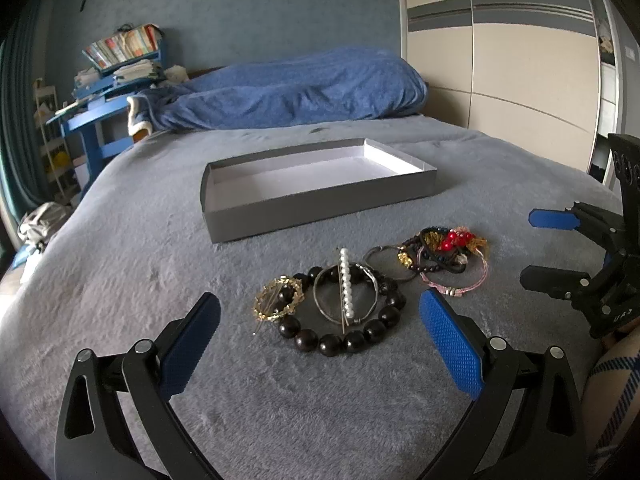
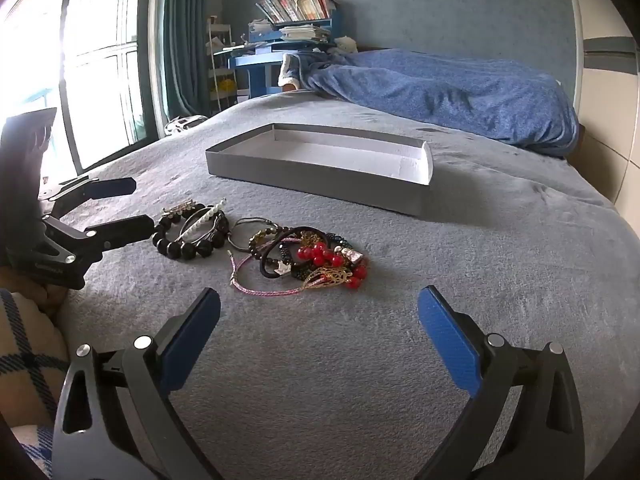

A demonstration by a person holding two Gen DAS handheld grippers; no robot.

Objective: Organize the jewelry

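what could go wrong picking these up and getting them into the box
1. The red-bead tangle has cords, hair ties and chains interlocked; lifting one piece with the right tool could drag the rest along.
2. The pearl pin lies across the wire bangle and black bead bracelet; the left tool may nip several at once or flick the pin off.
3. The box sits on soft bedding; a nudge could shift it.

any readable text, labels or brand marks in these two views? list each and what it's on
Right gripper body, left wrist view: embossed marking, roughly "UAJ", seen skewed; reading uncertain.
Left gripper body, right wrist view: a small printed line, too blurred to read.
Books on the blue desk: spine print too small to read.
Grey box and jewelry: no text visible.
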